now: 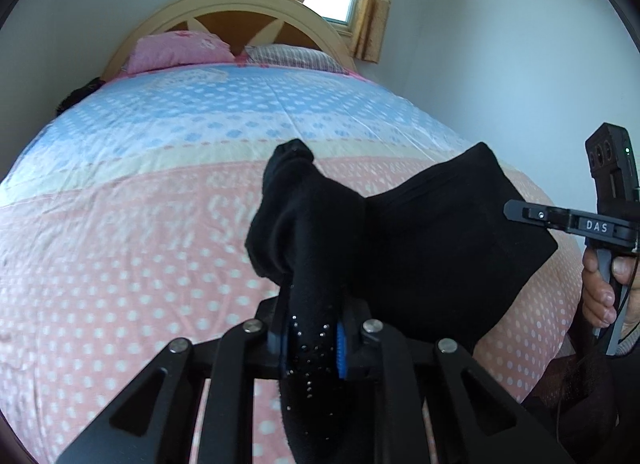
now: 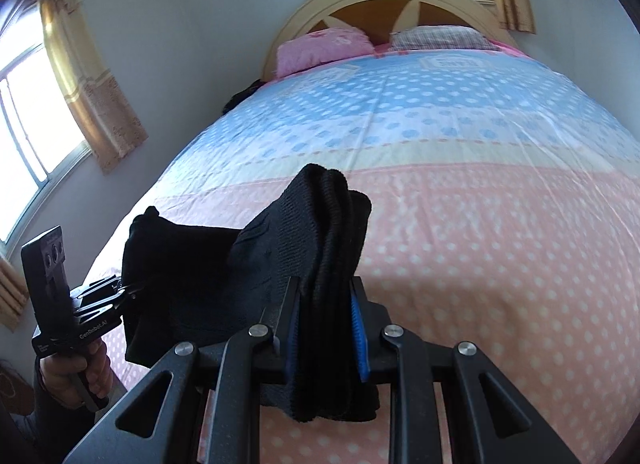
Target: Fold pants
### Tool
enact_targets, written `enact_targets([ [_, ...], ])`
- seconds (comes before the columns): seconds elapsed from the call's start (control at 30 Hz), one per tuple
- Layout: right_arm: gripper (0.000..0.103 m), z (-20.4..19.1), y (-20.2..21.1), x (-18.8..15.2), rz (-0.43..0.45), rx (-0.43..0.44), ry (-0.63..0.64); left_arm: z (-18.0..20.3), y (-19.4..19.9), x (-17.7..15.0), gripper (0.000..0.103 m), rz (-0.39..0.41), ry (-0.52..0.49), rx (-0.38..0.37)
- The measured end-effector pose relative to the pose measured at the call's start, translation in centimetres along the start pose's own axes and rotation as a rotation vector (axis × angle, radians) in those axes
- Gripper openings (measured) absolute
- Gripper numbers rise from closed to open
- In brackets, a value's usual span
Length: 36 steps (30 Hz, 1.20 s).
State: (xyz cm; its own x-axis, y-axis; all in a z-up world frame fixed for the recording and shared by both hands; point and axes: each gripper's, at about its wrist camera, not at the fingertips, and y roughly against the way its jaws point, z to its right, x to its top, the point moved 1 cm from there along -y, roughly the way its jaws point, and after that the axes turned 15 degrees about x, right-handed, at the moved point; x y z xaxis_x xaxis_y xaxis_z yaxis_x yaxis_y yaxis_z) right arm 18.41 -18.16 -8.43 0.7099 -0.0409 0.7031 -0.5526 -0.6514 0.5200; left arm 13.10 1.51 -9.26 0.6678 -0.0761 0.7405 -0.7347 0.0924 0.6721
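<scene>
Two grippers, one pair of black pants (image 1: pixel 432 248) held up over the bed (image 1: pixel 120 224).

Going left to right: left gripper (image 1: pixel 312 338) is clamped tight on a bunched edge of the fabric, the one with tiny sparkly studs, and the cloth stretches across to the right gripper (image 2: pixel 326 334), which is pinched shut on a thick ribbed stack of layers, looks like the waistband. My guess is both ends are held apart and off the polka-dot bedspread so the cloth hangs straight before it gets laid down and folded.
</scene>
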Motion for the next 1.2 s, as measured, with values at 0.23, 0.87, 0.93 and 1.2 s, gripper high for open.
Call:
enact_targets([
  [0.23, 0.023, -4.0, -6.3, 2.4, -0.054, 0.107, 0.079, -5.1, 2.2, -0.6, 0.017, 0.026, 0.072, 0.131],
  [0.87, 0.023, -10.4, -17.8, 4.6, -0.134, 0.268, 0.102, -14.1, 3.9, -3.4, 0.017, 0.013, 0.241, 0.310],
  [0.93, 0.023, -10.9, -18.6, 4.6, -0.142, 0.281, 0.103, -14.6, 3.9, -3.5, 0.017, 0.010, 0.254, 0.321],
  [1.2, 0.023, -11.4, -21.8, 4.2, -0.188, 0.300, 0.096, -16.7, 2.7, -4.6, 0.017, -0.026, 0.304, 0.354],
])
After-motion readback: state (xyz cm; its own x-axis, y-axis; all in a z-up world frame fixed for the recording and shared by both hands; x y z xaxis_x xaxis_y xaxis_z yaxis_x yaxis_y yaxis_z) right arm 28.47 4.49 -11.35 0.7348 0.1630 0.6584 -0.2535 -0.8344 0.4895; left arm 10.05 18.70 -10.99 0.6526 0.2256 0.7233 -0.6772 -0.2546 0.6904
